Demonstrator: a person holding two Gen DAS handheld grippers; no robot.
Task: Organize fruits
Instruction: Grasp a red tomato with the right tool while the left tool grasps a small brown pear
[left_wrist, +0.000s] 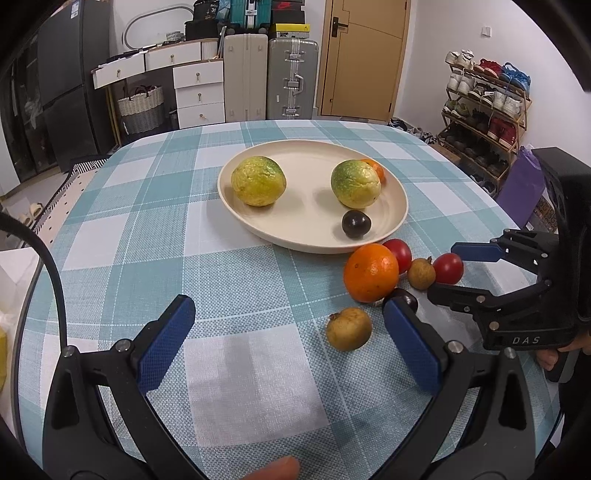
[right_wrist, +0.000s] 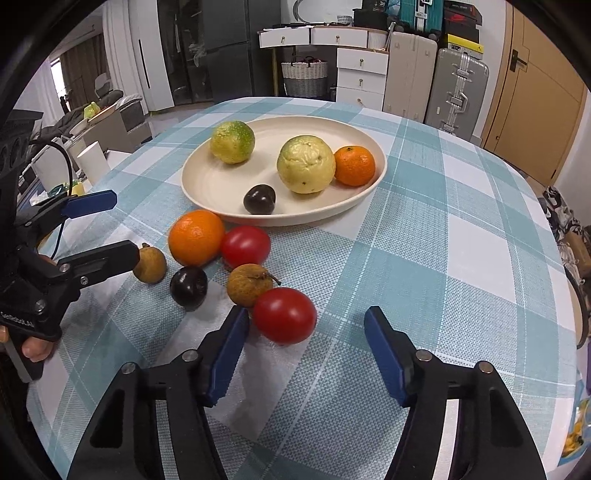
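A cream plate (left_wrist: 399, 206) (right_wrist: 192, 192) on the checked tablecloth holds two yellow-green guavas (left_wrist: 258, 181) (left_wrist: 355, 183), a small orange (right_wrist: 354, 165) and a dark plum (left_wrist: 356, 223) (right_wrist: 259, 199). Beside the plate lie a big orange (left_wrist: 371, 272) (right_wrist: 195, 238), two red tomatoes (right_wrist: 245, 246) (right_wrist: 284, 315), two brown longans (left_wrist: 348, 328) (right_wrist: 248, 284) and a second dark plum (right_wrist: 188, 287). My left gripper (left_wrist: 291, 339) (right_wrist: 110, 225) is open, a longan near its right finger. My right gripper (right_wrist: 306, 343) (left_wrist: 448, 271) is open, a tomato just ahead of its left finger.
The table edge curves round at the far side. Behind it stand white drawers (left_wrist: 199, 92), suitcases (left_wrist: 291, 77), a wooden door (left_wrist: 362, 55) and a shoe rack (left_wrist: 484, 107). A dark fridge (left_wrist: 62, 85) stands at the left.
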